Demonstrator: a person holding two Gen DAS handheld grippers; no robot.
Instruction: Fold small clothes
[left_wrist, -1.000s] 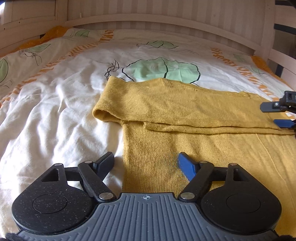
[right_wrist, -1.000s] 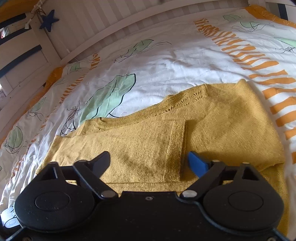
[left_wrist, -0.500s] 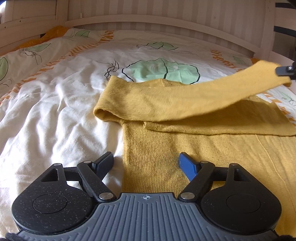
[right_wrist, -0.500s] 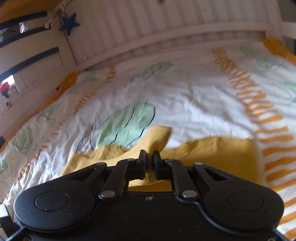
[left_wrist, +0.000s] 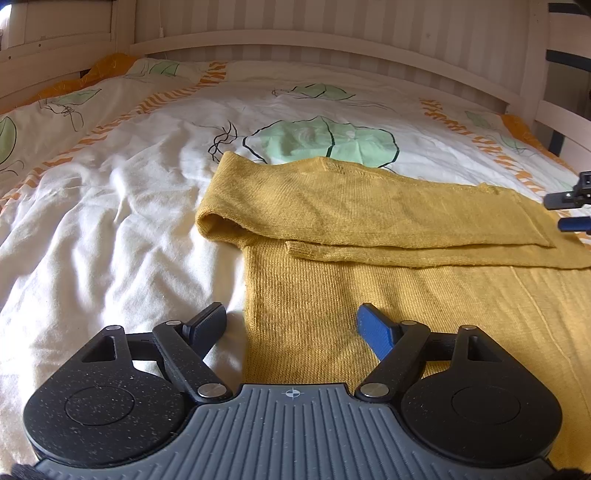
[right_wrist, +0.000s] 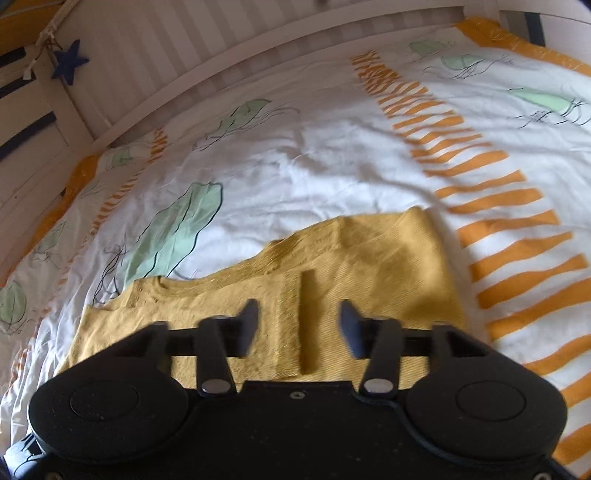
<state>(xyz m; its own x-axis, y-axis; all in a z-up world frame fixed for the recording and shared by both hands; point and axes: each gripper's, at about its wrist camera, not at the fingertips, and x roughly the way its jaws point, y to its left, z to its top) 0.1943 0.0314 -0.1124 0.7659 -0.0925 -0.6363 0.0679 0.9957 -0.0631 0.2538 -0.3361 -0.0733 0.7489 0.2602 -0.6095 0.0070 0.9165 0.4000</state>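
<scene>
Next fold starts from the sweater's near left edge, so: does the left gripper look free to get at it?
Probably yes: the left gripper is open with the sweater edge lying flat between its fingers, nothing over it.

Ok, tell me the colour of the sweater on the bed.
Mustard yellow sweater, a plain knit; clearest in the left wrist view.

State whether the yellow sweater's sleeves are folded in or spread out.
Folded in: on the sweater, both sleeves lie flat across its chest, one over the other.
</scene>
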